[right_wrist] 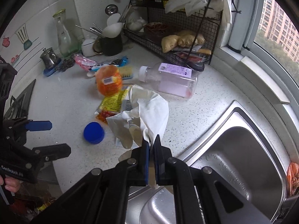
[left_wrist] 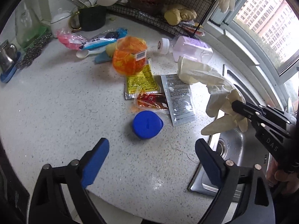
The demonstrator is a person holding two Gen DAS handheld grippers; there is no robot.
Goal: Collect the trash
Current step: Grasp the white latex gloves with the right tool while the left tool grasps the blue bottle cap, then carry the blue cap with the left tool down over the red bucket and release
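My right gripper (right_wrist: 152,141) is shut on a cream rubber glove (right_wrist: 149,108), which hangs off the counter at the sink's corner. In the left wrist view the same gripper (left_wrist: 235,105) pinches the glove (left_wrist: 198,74) by its fingers. My left gripper (left_wrist: 152,143) stands open just in front of a blue round lid (left_wrist: 147,124), with nothing between its pads. Behind the lid lie a red sachet (left_wrist: 149,100), a silver sachet (left_wrist: 177,97), a yellow sachet (left_wrist: 142,80), an orange wrapped tub (left_wrist: 129,56) and a clear bottle (left_wrist: 190,48) on its side.
A steel sink (right_wrist: 243,149) opens at the right. A black wire rack (right_wrist: 177,28) with ginger and packets stands at the back, beside a dark mug of utensils (left_wrist: 91,18). More wrappers and a scrub brush (right_wrist: 127,73) lie at the back left.
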